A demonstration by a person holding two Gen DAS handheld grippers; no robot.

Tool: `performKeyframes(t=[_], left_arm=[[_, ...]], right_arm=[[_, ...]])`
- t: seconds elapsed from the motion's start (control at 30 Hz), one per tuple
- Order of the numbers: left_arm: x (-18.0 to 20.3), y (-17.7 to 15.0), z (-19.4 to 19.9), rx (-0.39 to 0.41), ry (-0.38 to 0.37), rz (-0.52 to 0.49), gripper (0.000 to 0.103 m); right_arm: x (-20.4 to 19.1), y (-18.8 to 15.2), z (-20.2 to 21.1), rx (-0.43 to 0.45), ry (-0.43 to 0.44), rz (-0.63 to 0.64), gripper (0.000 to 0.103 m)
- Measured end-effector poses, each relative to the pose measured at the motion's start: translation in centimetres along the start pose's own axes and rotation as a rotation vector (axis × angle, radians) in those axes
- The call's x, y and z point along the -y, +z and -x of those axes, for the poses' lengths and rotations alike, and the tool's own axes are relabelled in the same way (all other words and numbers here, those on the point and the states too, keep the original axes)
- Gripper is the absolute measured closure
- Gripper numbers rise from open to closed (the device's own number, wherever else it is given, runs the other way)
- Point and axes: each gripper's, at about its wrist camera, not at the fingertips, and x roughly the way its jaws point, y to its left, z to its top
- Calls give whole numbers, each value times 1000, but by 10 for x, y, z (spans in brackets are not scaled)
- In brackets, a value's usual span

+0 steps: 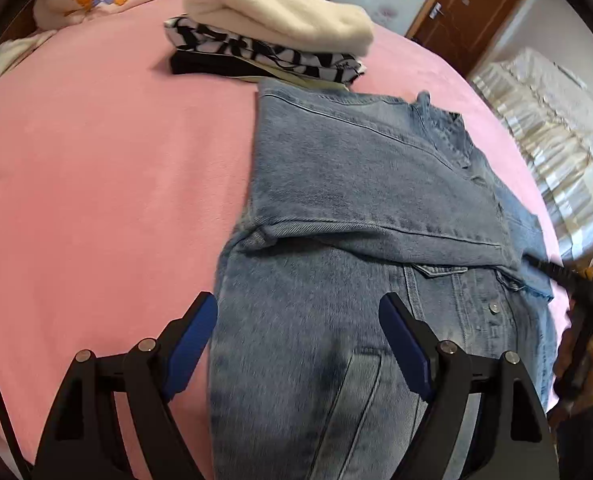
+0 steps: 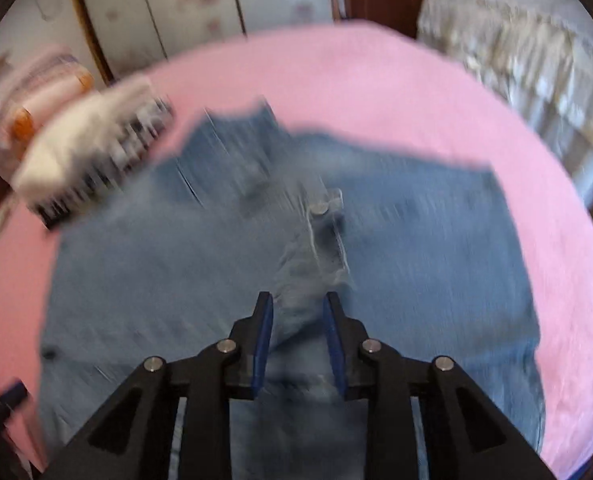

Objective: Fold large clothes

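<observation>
Pinching nothing for certain: right gripper (image 2: pixel 297 312) narrowed around a blurred ridge of denim jacket (image 2: pixel 256 248), grip impossible to confirm. Hovering wide and empty, left gripper (image 1: pixel 298 320) over the jacket, frame centre. Risking the fold dragging loose if the ridge slips. Counting one jacket, one stack of three folded clothes (image 1: pixel 272 40), upper centre.

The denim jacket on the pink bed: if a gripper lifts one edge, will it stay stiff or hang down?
The denim jacket probably hangs down: its folded sleeve already drapes flat. Thick seams suggest it is fairly heavy and holds creases.
</observation>
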Motion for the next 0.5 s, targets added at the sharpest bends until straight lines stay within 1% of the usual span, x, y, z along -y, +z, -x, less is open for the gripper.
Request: performKeyframes(t=[0.07, 0.13, 0.17, 0.2, 0.23, 0.27, 0.3, 0.37, 0.43, 0.5], left_arm=[[3, 13, -10, -7, 13, -24, 21], [6, 30, -19, -9, 30, -49, 21], [7, 39, -25, -11, 37, -61, 21], [8, 47, -30, -14, 45, -69, 21], [7, 60, -39, -19, 53, -82, 21], [5, 71, -47, -23, 66, -86, 21], [2, 84, -56, -26, 74, -86, 21], [-5, 102, -72, -55, 88, -69, 21], [-10, 120, -90, -83, 82, -52, 21], [-16, 133, -105, -98, 94, -34, 21]], right_arm=[[16, -17, -11, -58, 20, -26, 77], [28, -21, -11, -67, 79, -60, 76], [32, -19, -11, -61, 100, -71, 71], [35, -13, -10, -49, 124, -82, 62], [37, -9, -9, -34, 144, -89, 56], [35, -1, -8, -18, 163, -90, 44], [35, 6, -9, -4, 172, -84, 36], [31, 26, -17, 14, 183, -51, 35], [26, 45, -29, 7, 197, -21, 35], [24, 66, -47, -2, 190, -2, 35]])
